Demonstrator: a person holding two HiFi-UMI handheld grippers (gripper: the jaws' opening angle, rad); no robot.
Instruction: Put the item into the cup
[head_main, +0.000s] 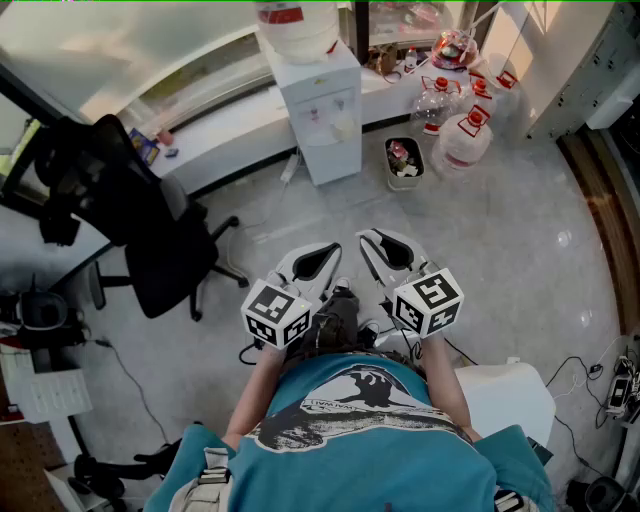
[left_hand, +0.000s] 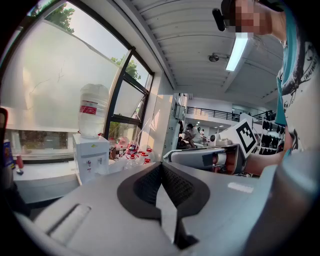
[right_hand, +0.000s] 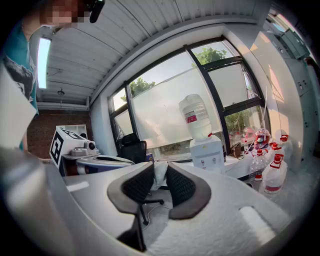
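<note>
Your teal T-shirt (head_main: 350, 450) fills the bottom of the head view, and its printed graphic carries a line of small writing too fine to read. Just beyond it you hold both grippers side by side, on your side of the water dispenser (head_main: 320, 110) and well apart from it. The left gripper (left_hand: 161, 167) has its pads pressed together at the tips with nothing between them. The right gripper (right_hand: 160, 172) has its jaws spread; the pale patch in the gap reads as the white ledge (head_main: 230, 130) behind, and I see nothing pinched. Each gripper carries a marker cube (head_main: 277, 313) with black-and-white squares, a pattern and not writing.

No view shows me the item or the cup.

You stand on a pale grey, glossy floor (head_main: 500, 260). The dispenser stands against the ledge under a wide frosted window (right_hand: 160, 110). A clear bottle (right_hand: 196, 116) sits on top of the dispenser, and the print on its red label (right_hand: 191, 119) is too small to read. A small bin (head_main: 404, 163) of rubbish sits just right of the dispenser, and clear jugs (head_main: 465, 135) with red caps cluster further right. A black office chair (head_main: 150, 240) stands to the dispenser's left. Cables (head_main: 575, 370) trail over the floor, well to the dispenser's near right.
</note>
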